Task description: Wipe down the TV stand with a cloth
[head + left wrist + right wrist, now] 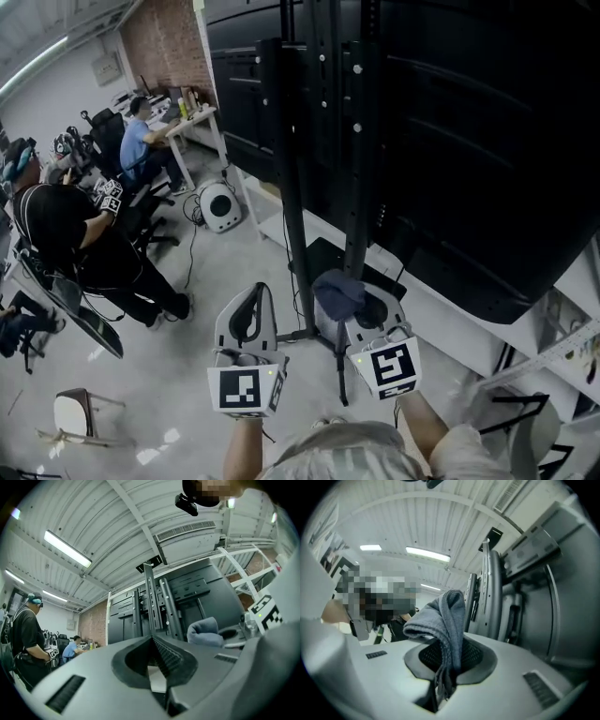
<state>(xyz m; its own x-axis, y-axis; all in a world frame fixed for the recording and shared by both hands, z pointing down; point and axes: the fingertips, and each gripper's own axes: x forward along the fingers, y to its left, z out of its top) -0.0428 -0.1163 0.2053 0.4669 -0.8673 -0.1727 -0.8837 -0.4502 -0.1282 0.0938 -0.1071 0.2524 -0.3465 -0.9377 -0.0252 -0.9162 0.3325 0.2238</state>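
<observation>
**Cloth is held, stand is not wiped yet**

The right gripper point(354, 302) has its jaws closed tight on the grey cloth point(337, 287). The cloth sticks up out of the jaws in a soft fold. The left gripper point(251, 314) sits at 9 o'clock from the right one. Its jaws are closed too, with nothing between them.

The black TV stand point(293, 169) rises at 12 o'clock from the cloth. The cloth is near the two tall posts, just above the low foot of the stand. I cannot tell if it touches the stand. The big dark TV point(469, 122) hangs at 1 o'clock.

What could go wrong:
- Only a small bit of the cloth is pinched. A hard rub on a post could pull it out of the jaws, and it would drop to the floor.
- The hard jaws poke out close to the cloth. They could scrape the post if the fold slips aside.
- A big push could shake the stand and the TV on it.
- Thin cables point(302, 302) hang by the foot of the stand. The cloth could catch on them.

No words or brand names can be read. Each gripper has a cube with black and white square marks point(246, 389), but these are patterns, not letters.
</observation>
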